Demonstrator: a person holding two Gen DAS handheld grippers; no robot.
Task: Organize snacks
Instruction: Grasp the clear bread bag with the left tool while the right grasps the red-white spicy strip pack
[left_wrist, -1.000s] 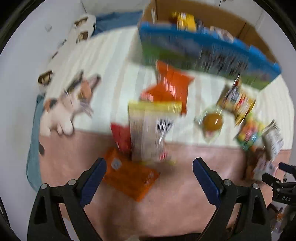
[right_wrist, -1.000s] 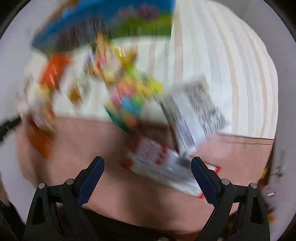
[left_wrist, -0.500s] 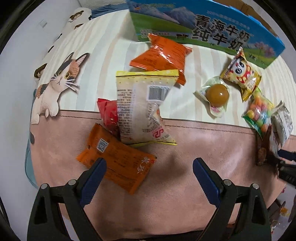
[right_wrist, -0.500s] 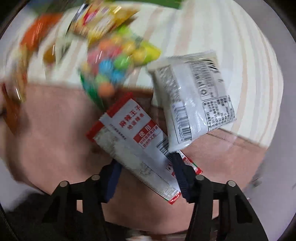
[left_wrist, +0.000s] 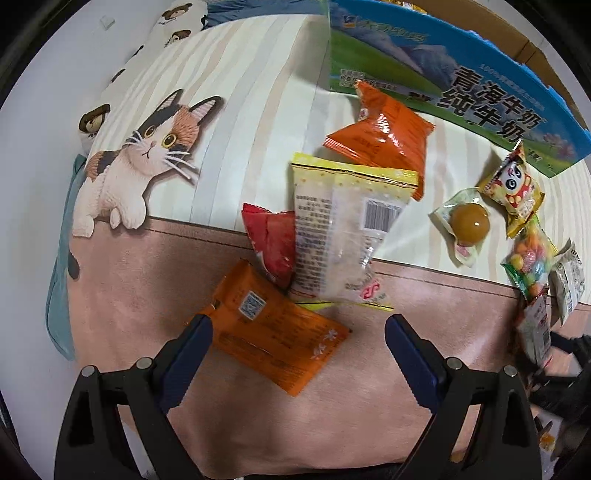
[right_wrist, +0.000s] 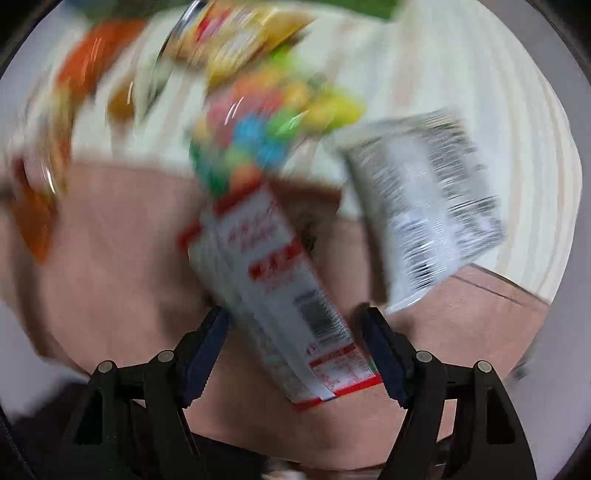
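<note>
Snack packets lie scattered on a bedspread. My left gripper points down, open wide, over a flat orange packet; its left fingertip sits at that packet's edge. Beyond lie a yellow-and-clear packet, a red packet and a puffed orange bag. In the blurred right wrist view, a red-and-white packet lies between the jaws of my right gripper, which are opening. The left pad is at the packet's edge, with a small gap at the right pad.
A blue-and-green milk carton box stands at the back. A round brown sweet, a panda packet, a bag of coloured candies and a grey-white packet lie to the right. A bear-print pillow lies far left.
The left gripper came lower and closer over the flat orange packet. The right jaws narrowed around the red-and-white packet, then widened again, and that packet now lies more lengthwise between them.
</note>
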